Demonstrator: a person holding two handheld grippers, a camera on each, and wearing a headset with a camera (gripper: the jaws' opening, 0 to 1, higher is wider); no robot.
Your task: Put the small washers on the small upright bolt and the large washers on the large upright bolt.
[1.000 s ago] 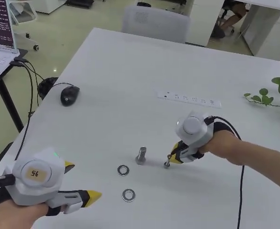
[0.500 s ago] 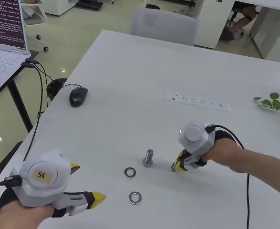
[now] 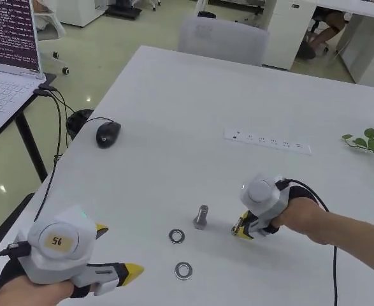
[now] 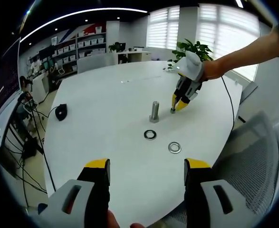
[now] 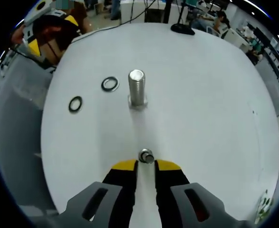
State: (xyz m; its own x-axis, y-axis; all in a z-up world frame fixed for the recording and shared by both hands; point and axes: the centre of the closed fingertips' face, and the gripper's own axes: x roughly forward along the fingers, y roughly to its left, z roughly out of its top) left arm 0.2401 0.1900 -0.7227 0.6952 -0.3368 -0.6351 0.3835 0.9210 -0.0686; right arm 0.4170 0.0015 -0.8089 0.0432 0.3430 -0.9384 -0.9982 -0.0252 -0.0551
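Head view, left to right.

Upper left edge: laptop, off the surface, with black cables hanging beside it.

Lower left: left hand-held gripper, low over the near edge of the surface. Jaws are spread wide with nothing between them. The left gripper view agrees: yellow tips far apart, bare surface in the gap.

Mouse is left of centre, well apart from the hardware.

Bottom centre: two large washers lie flat on the surface, neither on a bolt.
- Upper washer is just left of the large bolt, not touching it.
- Lower washer is below that, near the bottom edge, right of the left hand-held gripper's tip.

The large bolt stands upright on its head, thread up, shank bare.

Top centre: chair behind the far edge of the surface.

Right of the large bolt: right hand-held gripper, tips down at the surface, near the bolt but apart from it. In the right gripper view the small bolt stands upright right at the tips, in line with the gap. Jaws are almost pressed together, with a thin strip of surface showing between them and nothing visibly gripped. I can't tell whether the tips touch the small bolt, or whether a washer already sits on it: too small.

Upper right: power strip lies flat on the surface. Plant is at the right edge.
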